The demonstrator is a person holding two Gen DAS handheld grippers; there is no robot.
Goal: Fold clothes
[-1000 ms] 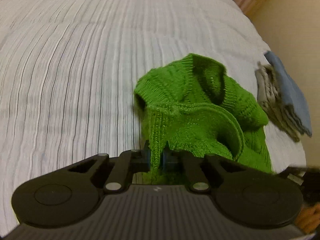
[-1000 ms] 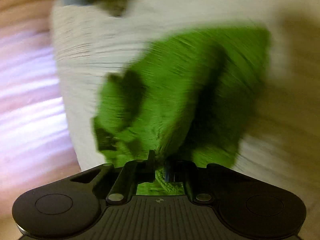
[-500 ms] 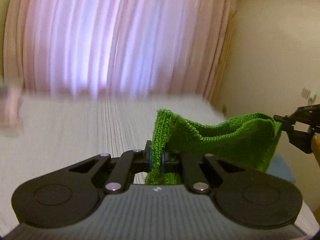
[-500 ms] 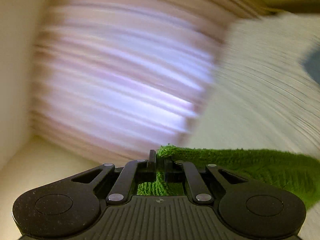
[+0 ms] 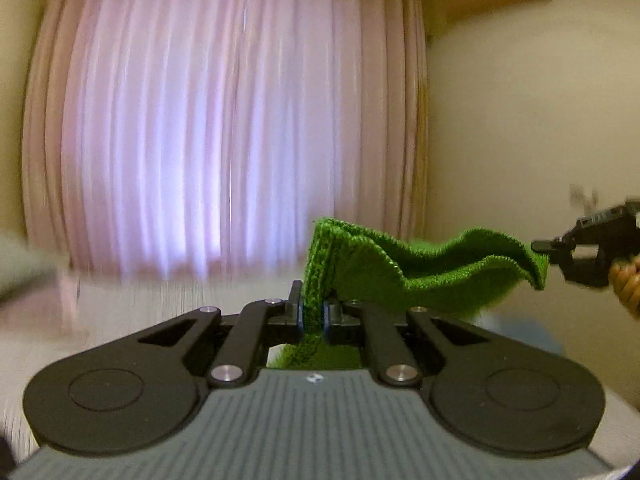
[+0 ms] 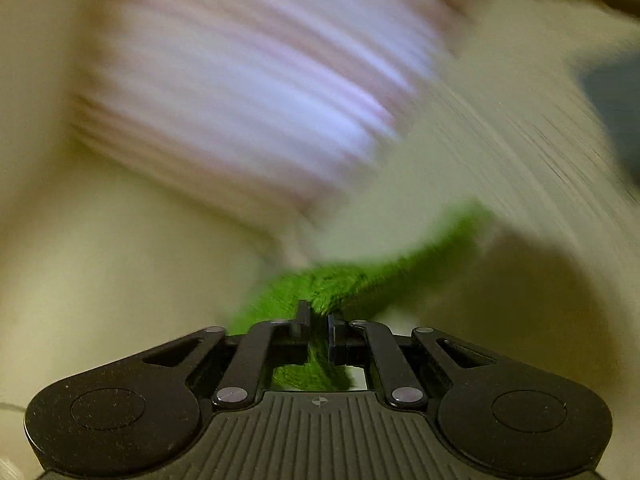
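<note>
Green knit sweater [image 5: 420,268]: pinched by left tongs [image 5: 313,312] and right tongs [image 6: 319,330], stretched aloft between them, likely for straightening before folding.

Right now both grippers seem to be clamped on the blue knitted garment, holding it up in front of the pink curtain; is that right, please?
Nearly: the knitted garment is green, not blue, as the left wrist view shows. The left gripper and right gripper are indeed clamped on it before the pink curtain.
</note>
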